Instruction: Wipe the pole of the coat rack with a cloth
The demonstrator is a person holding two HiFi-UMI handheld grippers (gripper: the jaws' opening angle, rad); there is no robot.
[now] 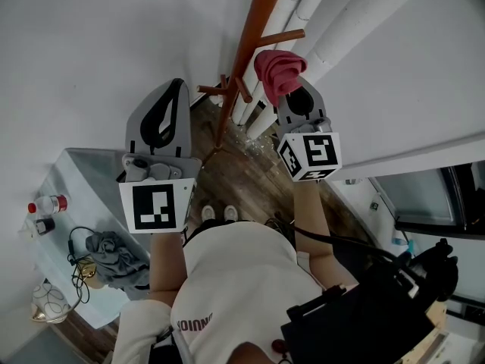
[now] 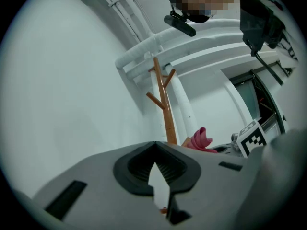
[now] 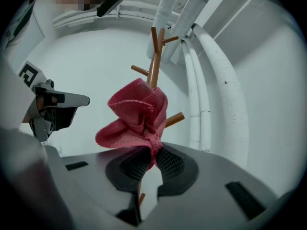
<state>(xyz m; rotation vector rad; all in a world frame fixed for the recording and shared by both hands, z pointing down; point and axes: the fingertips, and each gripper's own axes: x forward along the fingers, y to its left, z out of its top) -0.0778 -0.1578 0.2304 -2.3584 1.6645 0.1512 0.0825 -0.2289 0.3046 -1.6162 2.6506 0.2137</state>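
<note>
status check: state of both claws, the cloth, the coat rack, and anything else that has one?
left claw: shut, nothing in it.
right claw: shut on the pink woven cloth.
pink woven cloth: bunched, pinched at its lower end, in front of the pole; contact unclear.
brown wooden coat rack: upright in the corner, visible pegs bare.
grey fabric: crumpled on the pale table.
</note>
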